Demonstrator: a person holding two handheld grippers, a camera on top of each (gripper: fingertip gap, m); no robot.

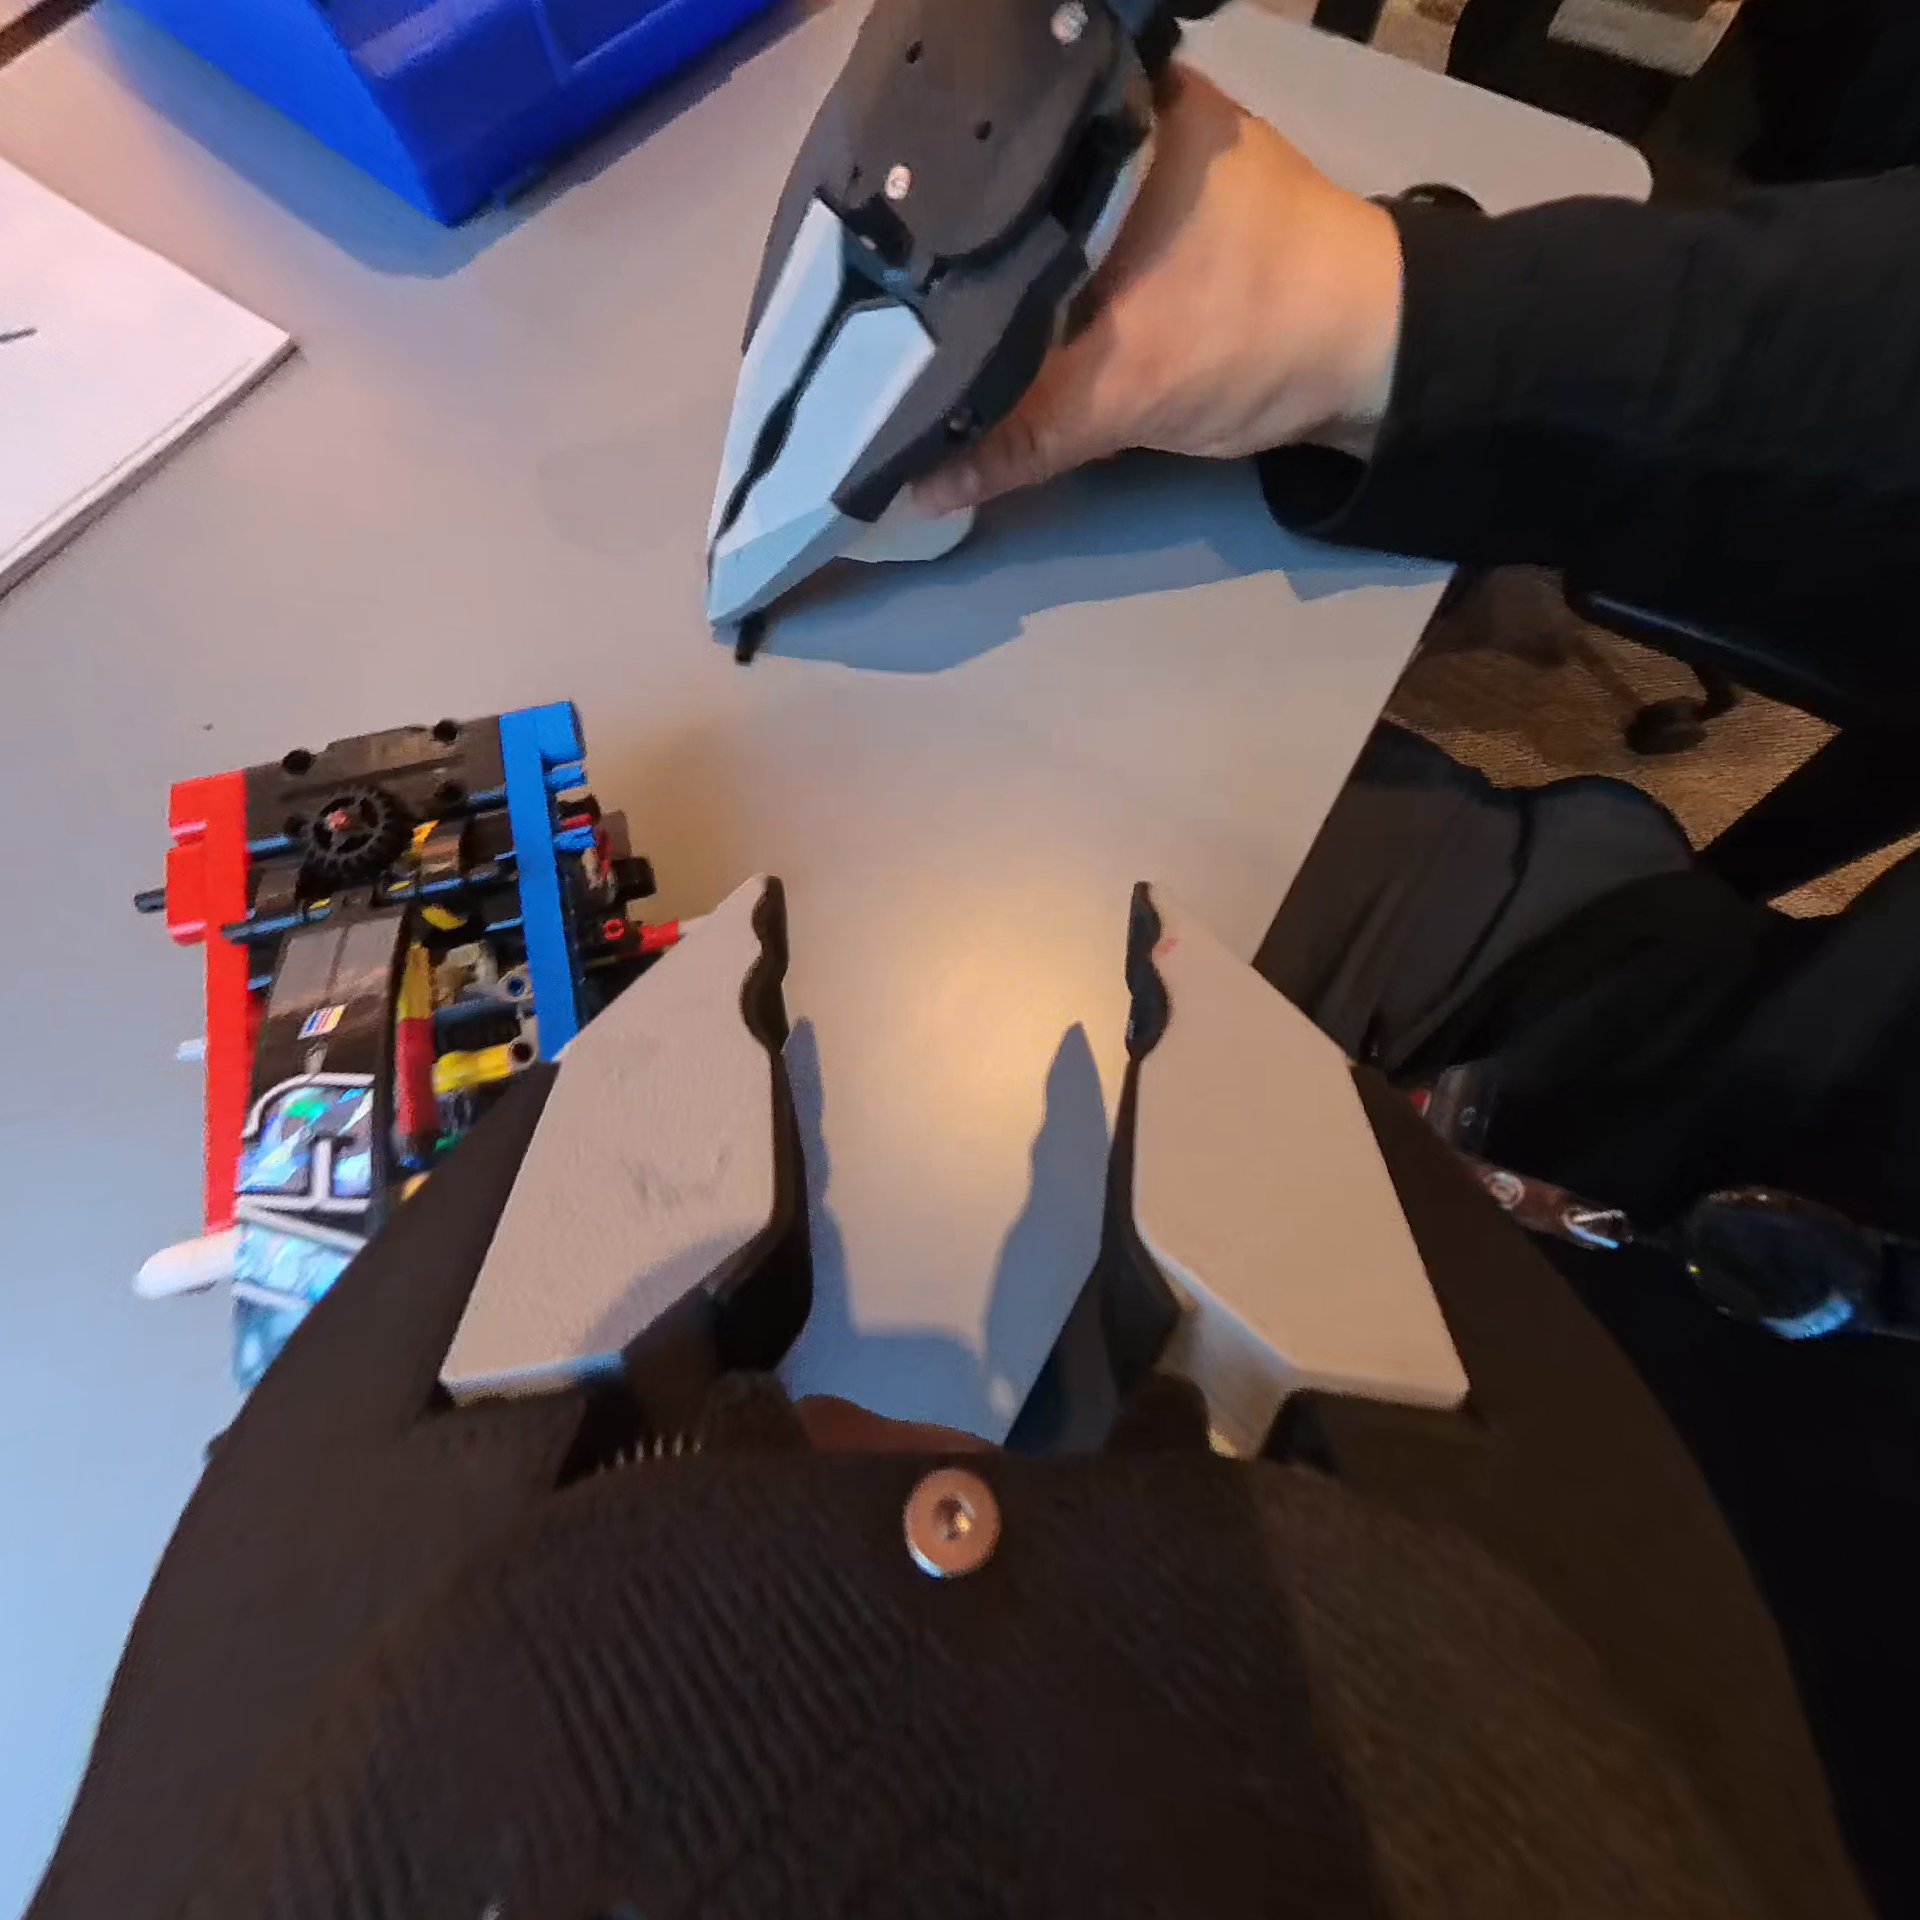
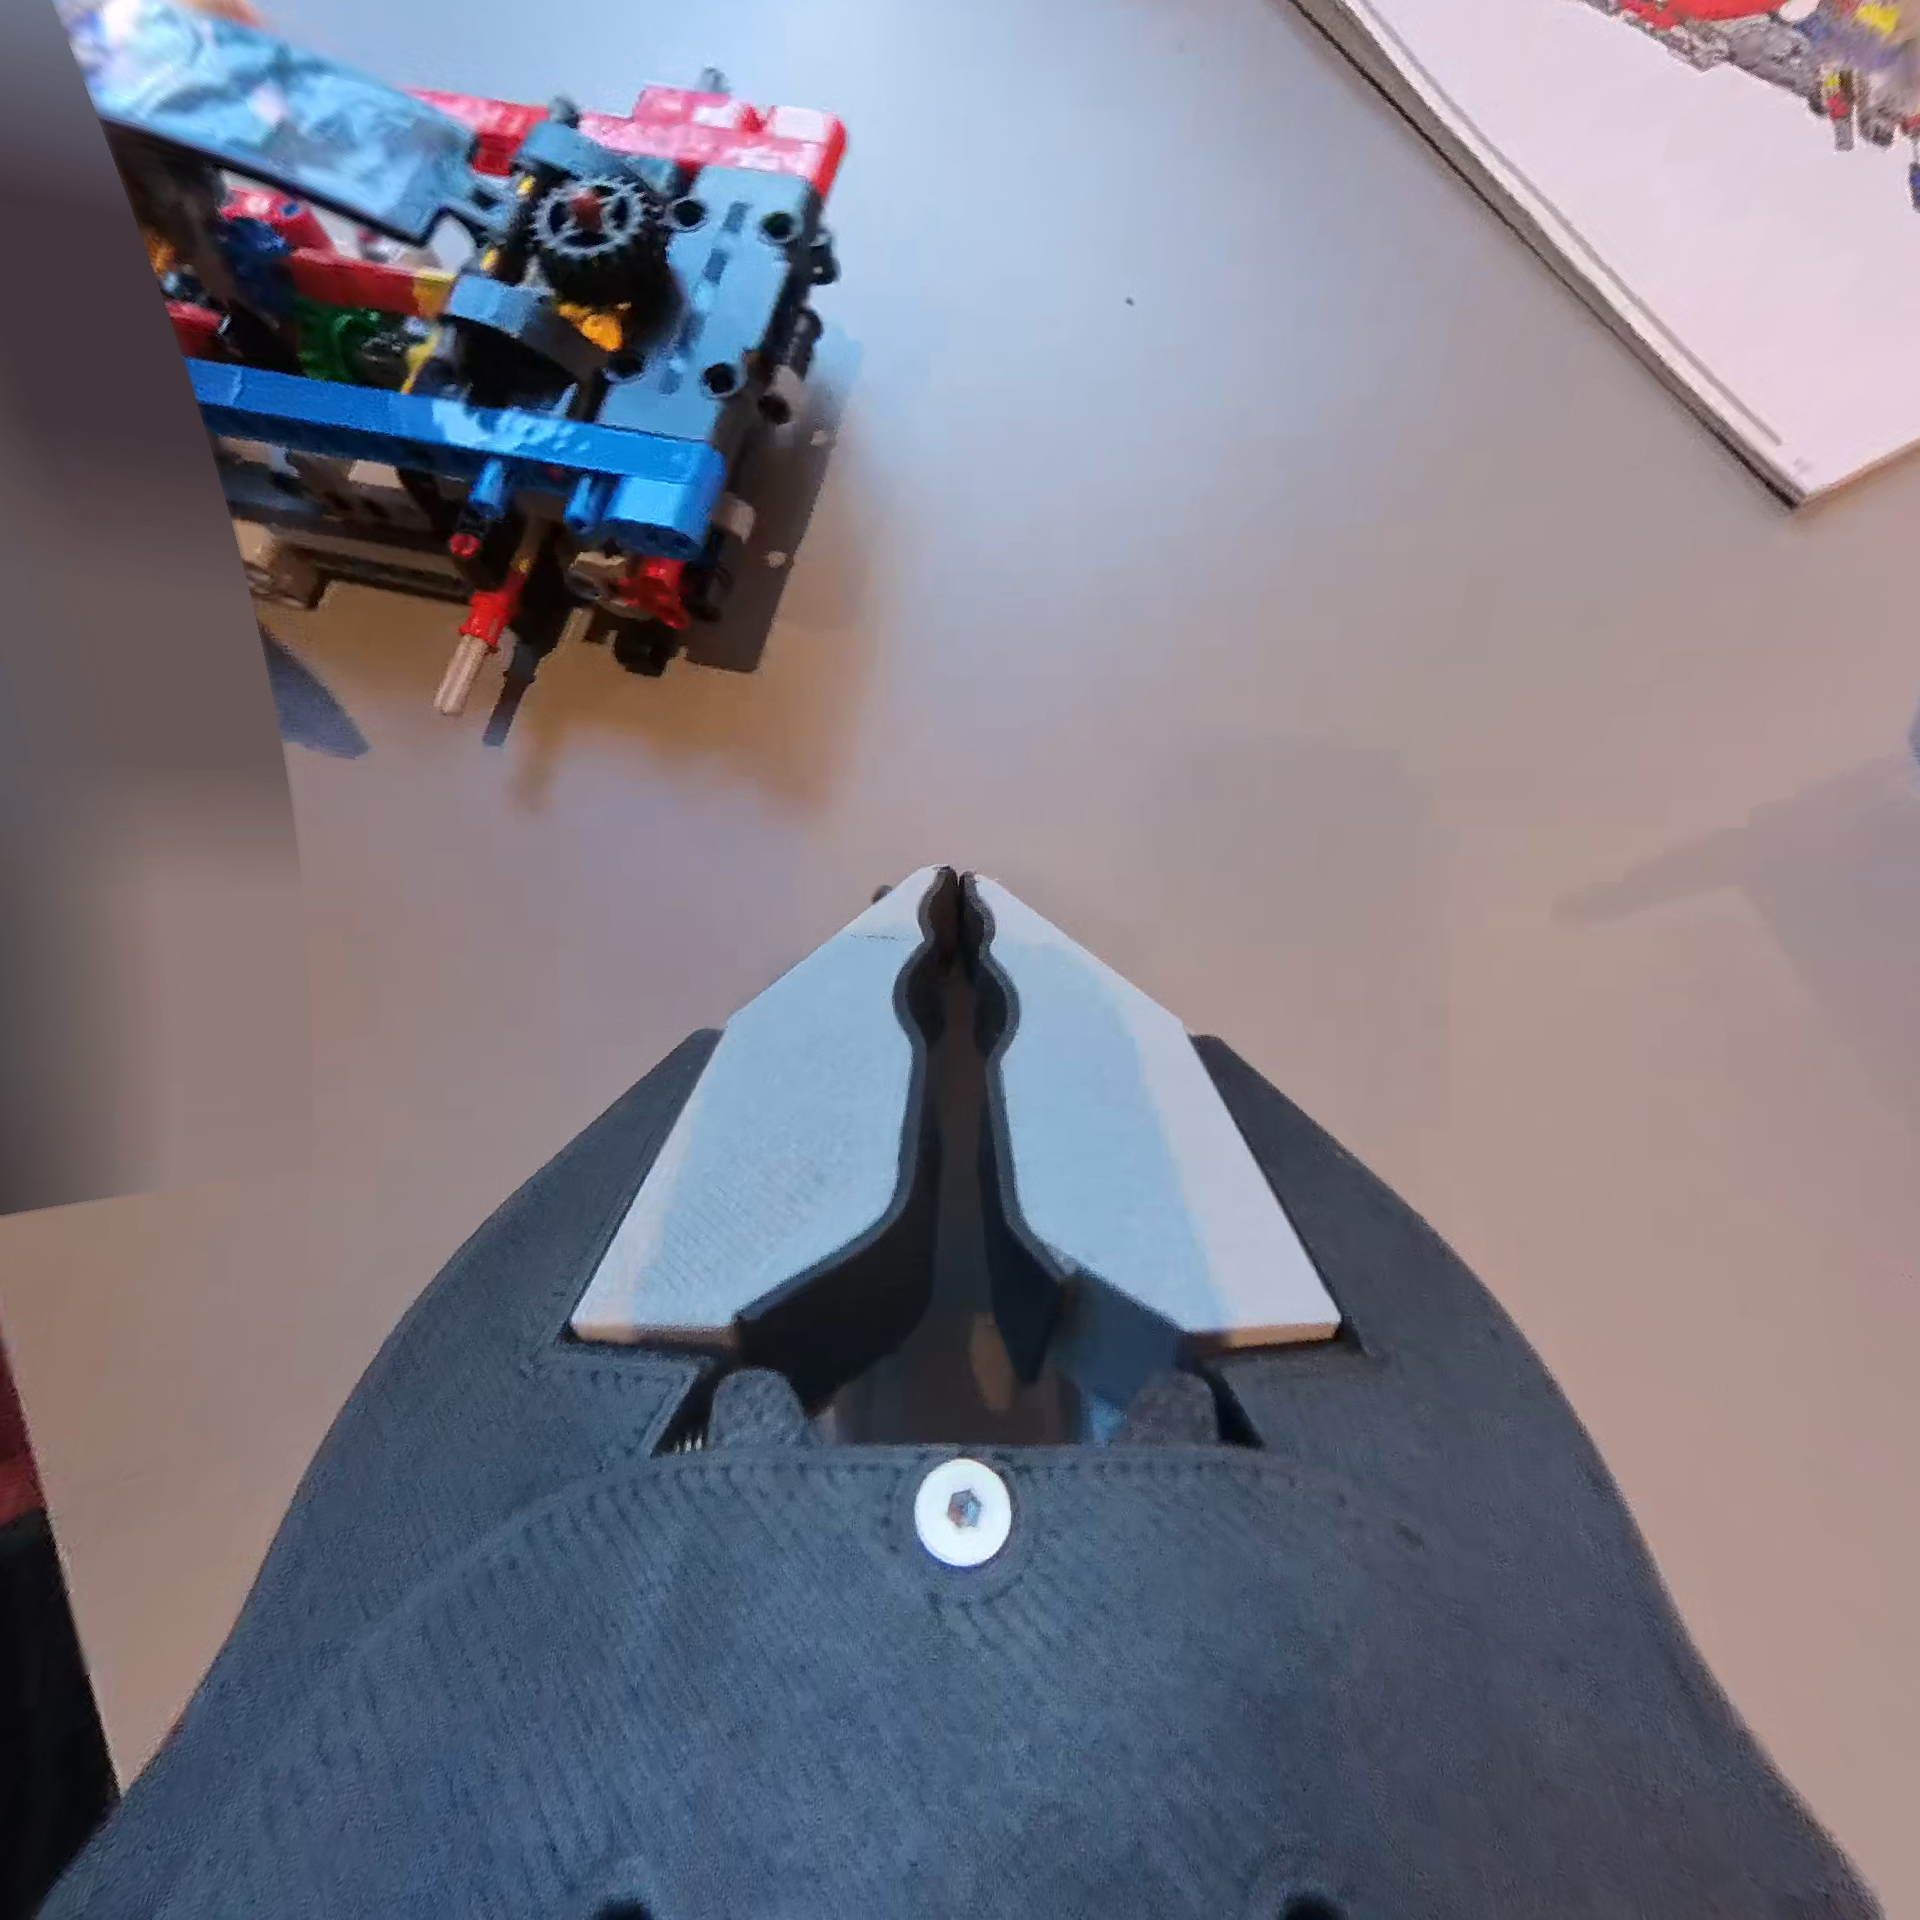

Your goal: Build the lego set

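Observation:
The partly built lego model [image 1: 395, 935], with red and blue beams and a black gear, lies on the grey table [image 1: 987, 748] to the left of my left gripper [image 1: 956, 894]. The left gripper is open and empty, with bare table between its fingers. My right gripper [image 2: 956, 878] is shut, tip down at the table; it also shows in the left wrist view [image 1: 727, 613]. A small black lego piece [image 1: 744, 644] sticks out from between its fingertips. In the right wrist view the model [image 2: 520, 343] lies to the upper left, apart from the gripper.
A blue bin [image 1: 447, 83] stands at the back left. A white instruction booklet [image 1: 94, 353] lies at the left, and shows in the right wrist view [image 2: 1662, 208]. A person's hand [image 1: 1195, 312] holds the right gripper. The table's edge [image 1: 1361, 831] runs close on the right. The grippers' ends are close to 15 cm from one another.

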